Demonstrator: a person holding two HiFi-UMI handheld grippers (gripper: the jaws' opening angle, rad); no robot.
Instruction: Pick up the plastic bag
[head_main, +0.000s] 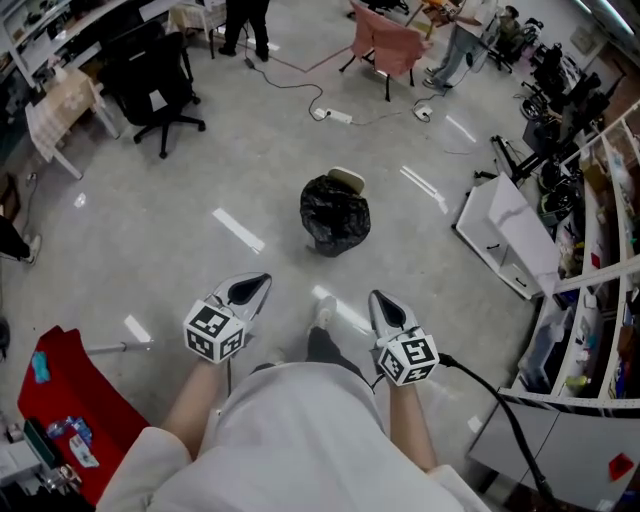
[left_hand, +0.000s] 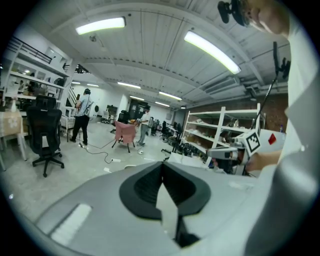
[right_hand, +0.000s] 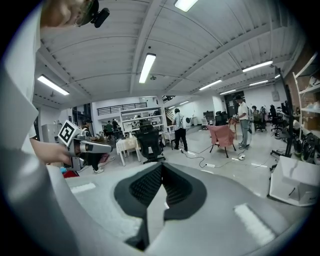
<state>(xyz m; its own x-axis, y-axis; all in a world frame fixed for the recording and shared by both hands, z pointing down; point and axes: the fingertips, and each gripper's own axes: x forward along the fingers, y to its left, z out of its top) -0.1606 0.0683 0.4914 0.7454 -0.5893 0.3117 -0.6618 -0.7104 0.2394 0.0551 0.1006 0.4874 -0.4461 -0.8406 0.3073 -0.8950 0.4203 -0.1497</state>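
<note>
Red sheet (head_main: 72, 395) at far left, low in the head view, with small items on its near edge. Up from it we note a black office chair (head_main: 150, 85) on the grey floor (head_main: 200, 190).

Left gripper (head_main: 255, 285) is held out in front of the body. Its jaws are pressed together with nothing between them, and in the left gripper view the pads meet along one line.

Plastic bag (head_main: 335, 215): black and crumpled. It sits on the floor ahead of us, roughly midway between the two grippers and well apart from both. A pale piece shows at its far side; we cannot tell what it is. Beyond it lie a power strip (head_main: 335, 116) and its cable, then a pink chair (head_main: 385, 45).

Right gripper (head_main: 380, 300) is level with the left one. Its jaws are likewise closed tight and empty, as the right gripper view shows.

White cabinet (head_main: 505, 235) stands tilted near the right side, and shelves (head_main: 600, 250) crowded with goods run along the right edge.
</note>
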